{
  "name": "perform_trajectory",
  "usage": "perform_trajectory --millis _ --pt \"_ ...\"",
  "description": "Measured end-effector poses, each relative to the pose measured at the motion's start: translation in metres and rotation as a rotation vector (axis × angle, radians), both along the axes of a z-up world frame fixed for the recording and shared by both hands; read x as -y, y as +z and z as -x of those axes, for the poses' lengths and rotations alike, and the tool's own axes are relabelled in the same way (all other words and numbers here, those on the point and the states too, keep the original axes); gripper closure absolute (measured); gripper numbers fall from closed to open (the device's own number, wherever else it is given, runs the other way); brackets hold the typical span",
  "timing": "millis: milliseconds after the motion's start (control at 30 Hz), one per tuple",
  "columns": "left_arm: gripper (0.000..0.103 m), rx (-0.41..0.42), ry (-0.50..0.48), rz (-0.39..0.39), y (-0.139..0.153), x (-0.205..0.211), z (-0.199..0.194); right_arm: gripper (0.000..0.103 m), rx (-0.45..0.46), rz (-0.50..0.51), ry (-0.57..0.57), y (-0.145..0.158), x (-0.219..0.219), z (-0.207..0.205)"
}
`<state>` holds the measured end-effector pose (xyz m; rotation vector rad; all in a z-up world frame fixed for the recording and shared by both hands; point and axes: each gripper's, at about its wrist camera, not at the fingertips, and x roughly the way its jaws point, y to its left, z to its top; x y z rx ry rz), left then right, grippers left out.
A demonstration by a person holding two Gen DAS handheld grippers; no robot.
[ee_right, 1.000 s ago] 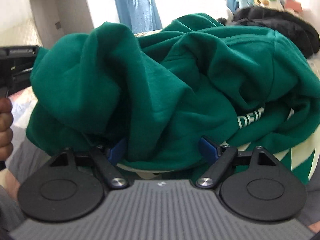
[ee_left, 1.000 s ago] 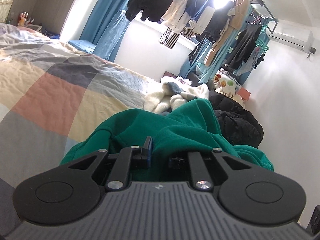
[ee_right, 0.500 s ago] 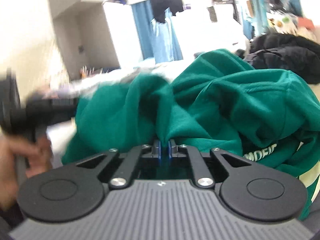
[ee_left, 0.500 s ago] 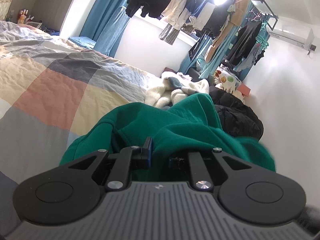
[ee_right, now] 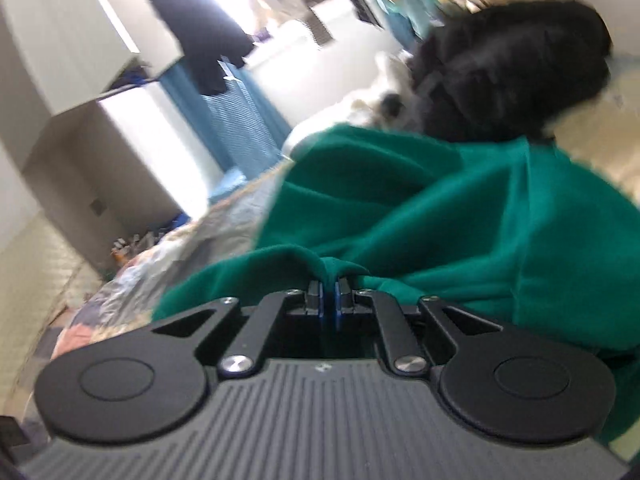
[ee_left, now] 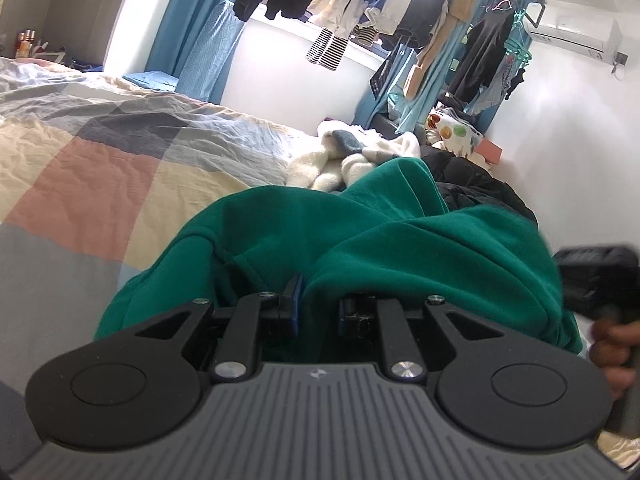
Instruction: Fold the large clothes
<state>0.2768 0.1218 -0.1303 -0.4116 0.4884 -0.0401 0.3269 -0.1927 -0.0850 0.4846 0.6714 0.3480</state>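
A large green sweatshirt [ee_left: 360, 240] lies bunched on a checked bed cover [ee_left: 100, 168]. My left gripper [ee_left: 318, 304] is shut on a thick fold of the sweatshirt, with cloth filling the gap between its fingers. In the right wrist view the sweatshirt [ee_right: 460, 216] fills the middle, and my right gripper [ee_right: 328, 298] is shut on a thin fold of its edge. That view is tilted and blurred. The right-hand gripper body and the hand holding it show at the right edge of the left wrist view [ee_left: 600, 280].
A black padded jacket [ee_left: 476, 188] and a white fluffy garment [ee_left: 348, 160] lie beyond the sweatshirt. Clothes hang on a rack [ee_left: 420, 12] by the window with blue curtains [ee_left: 204, 32]. A white wall [ee_left: 580, 140] runs along the right.
My right gripper closed from open onto a fold of the sweatshirt, then swung and tilted, pulling the cloth. The left gripper kept its hold and its view shifted slightly.
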Motion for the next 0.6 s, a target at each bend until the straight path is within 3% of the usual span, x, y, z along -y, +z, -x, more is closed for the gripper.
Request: perform_trajectory --millis 167,233,433,500,600 --pt "0.078 0.009 0.027 -0.038 -0.01 0.006 -0.032 0.096 -0.087 -0.059 -0.05 -0.052 0.01 -0.012" --pt "0.078 -0.015 0.046 -0.054 -0.015 0.007 -0.052 0.095 -0.095 -0.065 -0.048 -0.055 0.012 -0.017" --pt "0.077 -0.039 0.046 0.022 -0.025 -0.007 -0.068 0.09 -0.111 -0.11 -0.039 -0.048 0.02 -0.012" --pt "0.076 -0.043 0.042 0.038 -0.023 -0.01 -0.069 0.07 -0.107 -0.113 -0.03 -0.042 0.019 -0.007" --pt "0.064 -0.04 0.04 0.045 -0.017 -0.012 -0.063 0.049 -0.077 -0.066 -0.005 -0.03 0.014 0.005"
